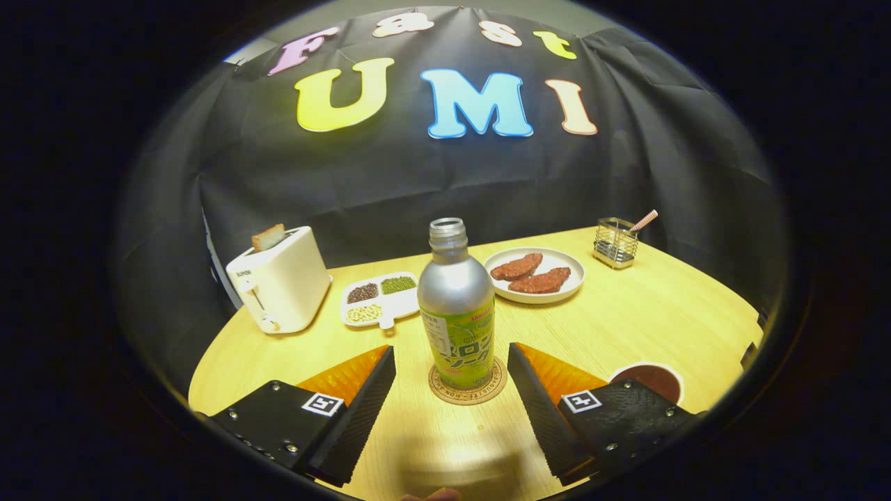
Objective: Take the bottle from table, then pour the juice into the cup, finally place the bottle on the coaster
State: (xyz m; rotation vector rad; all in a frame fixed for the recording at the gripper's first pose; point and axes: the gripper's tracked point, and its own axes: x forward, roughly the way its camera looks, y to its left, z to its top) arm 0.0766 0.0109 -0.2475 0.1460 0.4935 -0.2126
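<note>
A silver bottle (457,306) with a green label and no cap stands upright on a round cork coaster (468,387), just ahead of the gap between my fingers. My gripper (451,369) is open, its black fingertips (379,376) a little to either side of the bottle's base, not touching it. A white cup (649,379) holding dark liquid sits to the right, partly hidden behind my right finger.
A cream toaster (280,282) with a slice in it stands at the back left. Beyond the bottle lie a white divided tray (379,300) of beans and a plate (536,276) of browned pieces. A wire holder (615,243) stands at the far right.
</note>
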